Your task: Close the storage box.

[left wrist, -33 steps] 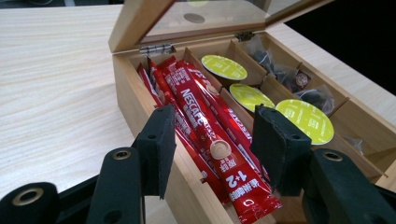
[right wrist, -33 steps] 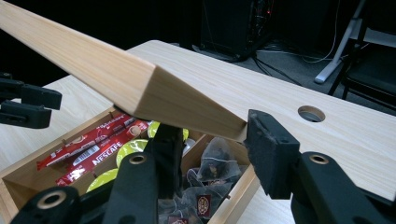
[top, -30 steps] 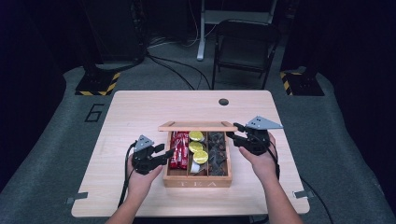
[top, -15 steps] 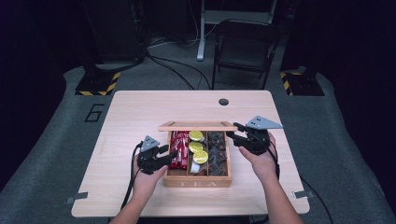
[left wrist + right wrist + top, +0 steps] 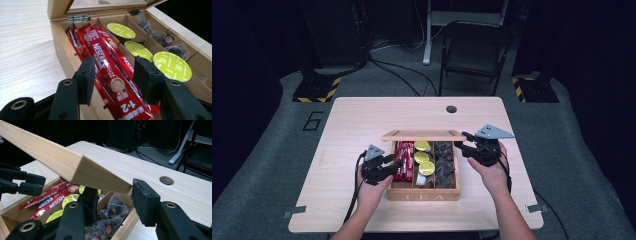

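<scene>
A wooden tea box point(image 5: 422, 196) stands open at the table's near middle, its lid point(image 5: 422, 135) raised. Red Nescafe sachets point(image 5: 107, 57) fill the left compartment. The middle one holds yellow-topped capsules point(image 5: 172, 66) and the right one holds dark tea bags point(image 5: 112, 207). My left gripper point(image 5: 116, 80) is open and hangs low over the sachets point(image 5: 404, 160), one jaw by the box's left wall. My right gripper point(image 5: 116, 191) grips the lid's right corner point(image 5: 100, 175), one jaw under it and the other against its outer edge. In the high view it point(image 5: 463, 144) sits at the box's back right.
The box sits on a light wooden table point(image 5: 362, 120) with a round hole point(image 5: 451, 109) near the far edge. Bare tabletop lies left, right and behind the box. Beyond the table are a folding chair point(image 5: 472, 50) and hazard-striped stand bases point(image 5: 317, 90).
My left gripper has shifted a little to the right, over the sachet compartment. The right gripper and the lid have stayed put.
</scene>
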Demonstrator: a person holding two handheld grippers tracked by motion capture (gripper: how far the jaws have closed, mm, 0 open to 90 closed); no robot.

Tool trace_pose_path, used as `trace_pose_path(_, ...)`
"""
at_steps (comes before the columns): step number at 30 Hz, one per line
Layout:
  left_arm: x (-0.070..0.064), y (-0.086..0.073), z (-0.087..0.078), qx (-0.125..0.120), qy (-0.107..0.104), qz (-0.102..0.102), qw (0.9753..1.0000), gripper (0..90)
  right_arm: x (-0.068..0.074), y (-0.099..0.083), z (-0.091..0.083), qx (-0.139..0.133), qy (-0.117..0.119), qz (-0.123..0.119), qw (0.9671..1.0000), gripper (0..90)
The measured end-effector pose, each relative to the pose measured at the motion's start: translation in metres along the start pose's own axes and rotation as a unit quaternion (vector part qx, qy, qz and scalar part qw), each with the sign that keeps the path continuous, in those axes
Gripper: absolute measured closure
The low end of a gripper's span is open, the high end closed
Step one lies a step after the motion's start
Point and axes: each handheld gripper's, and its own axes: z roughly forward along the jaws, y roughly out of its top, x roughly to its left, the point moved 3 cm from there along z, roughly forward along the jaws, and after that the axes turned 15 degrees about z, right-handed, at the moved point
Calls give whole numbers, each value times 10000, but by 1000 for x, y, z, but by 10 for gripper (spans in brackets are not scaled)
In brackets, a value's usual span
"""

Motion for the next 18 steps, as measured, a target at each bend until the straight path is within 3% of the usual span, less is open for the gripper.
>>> trace_pose_path(2,-1,0,2,24,7,-11,10000,519,0,0,0,-8,-1,10,10000,566)
trace_pose_path(4,-5,1,6,20,-39,-165,9999,520,0,0,0,-5,3,3,10000,566)
trace_pose_path(6,-3,1,10,61,13,45,10000,520,0,0,0,8,5,-1,10000,566)
trace_pose_path(9,-5,-1,17,143,91,-96,9998,524,0,-1,0,5,24,-11,10000,565)
trace_pose_path(14,-10,-3,20,119,270,-147,9995,553,-1,0,0,-6,30,-10,10000,566)
trace_pose_path(16,-11,-4,21,229,337,49,9992,572,-1,0,0,-18,33,2,10000,565)
trace_pose_path(18,-12,-4,21,290,341,114,9989,591,-1,0,1,-18,29,-3,10000,565)
